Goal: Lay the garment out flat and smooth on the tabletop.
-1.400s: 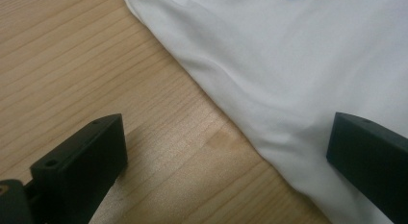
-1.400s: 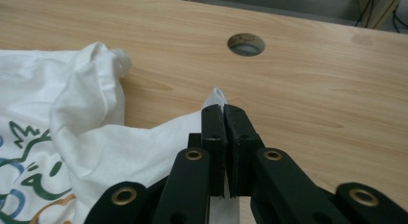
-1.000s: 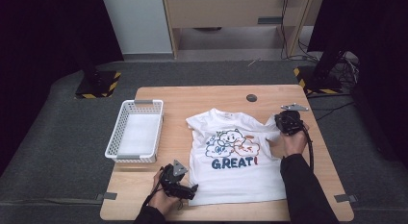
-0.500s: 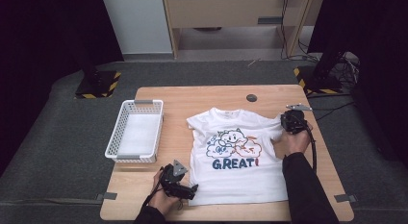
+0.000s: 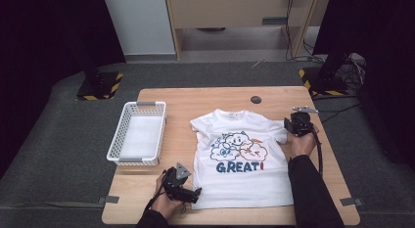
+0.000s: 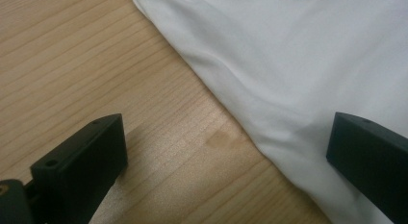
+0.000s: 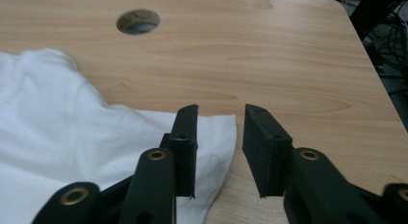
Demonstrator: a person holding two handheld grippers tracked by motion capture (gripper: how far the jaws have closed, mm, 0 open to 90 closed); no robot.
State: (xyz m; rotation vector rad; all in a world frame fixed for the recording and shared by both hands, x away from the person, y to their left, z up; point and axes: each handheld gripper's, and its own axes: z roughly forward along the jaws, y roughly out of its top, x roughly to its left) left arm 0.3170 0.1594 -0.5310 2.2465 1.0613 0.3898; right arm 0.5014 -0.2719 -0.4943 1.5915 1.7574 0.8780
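High view: we list a wooden table (image 5: 205,98) bearing a white T-shirt (image 5: 242,159) laid flat, print up, with cartoon clouds and the word GREAT; a white mesh basket (image 5: 139,135) well to the shirt's left; a dark round hole (image 5: 256,99) in the tabletop beyond the collar. The left gripper (image 5: 188,193), held in a hand (image 5: 166,203), sits just beside the shirt's near left hem corner; the right gripper (image 5: 292,125) sits at the shirt's right sleeve. Left gripper view: we record its jaws spread wide, the left one over bare wood, the right one over the T-shirt (image 6: 298,65); the fabric's edge runs diagonally between them, nothing pinched. Right gripper view: we record jaws parted by a narrow gap, the left one lying over the sleeve (image 7: 211,132), the right one over bare table (image 7: 298,56); the sleeve's edge falls between them. The hole (image 7: 138,21) lies far ahead, left of the jaws.
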